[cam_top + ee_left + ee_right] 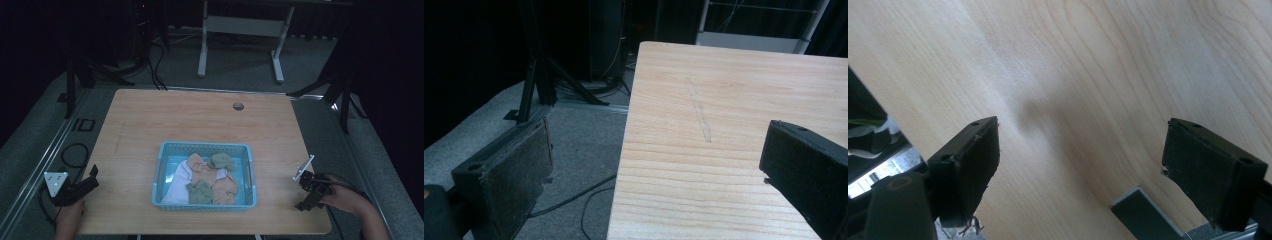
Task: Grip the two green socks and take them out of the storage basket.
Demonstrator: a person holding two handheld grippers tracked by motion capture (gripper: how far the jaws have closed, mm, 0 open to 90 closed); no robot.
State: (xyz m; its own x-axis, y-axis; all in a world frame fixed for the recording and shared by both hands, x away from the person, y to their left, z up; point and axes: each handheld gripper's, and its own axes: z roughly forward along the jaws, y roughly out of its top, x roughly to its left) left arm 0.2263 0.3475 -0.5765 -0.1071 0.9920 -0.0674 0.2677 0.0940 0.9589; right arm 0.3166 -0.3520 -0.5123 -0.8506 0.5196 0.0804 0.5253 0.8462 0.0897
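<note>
the blue basket [204, 202] of crumpled socks [207, 175] sits at the counter's [200, 120] near middle. the left gripper [92, 176] rests at the counter's 8 o'clock edge, jaws spread wide and empty. the right gripper [303, 191] sits at 4 o'clock, well apart from the basket, jaws also spread over bare wood.

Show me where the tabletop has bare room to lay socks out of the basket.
Bare wood runs from the basket back to the cable hole, and in strips between it and the left gripper and right gripper. The socks crowd the basket; the front strip is narrow.
</note>
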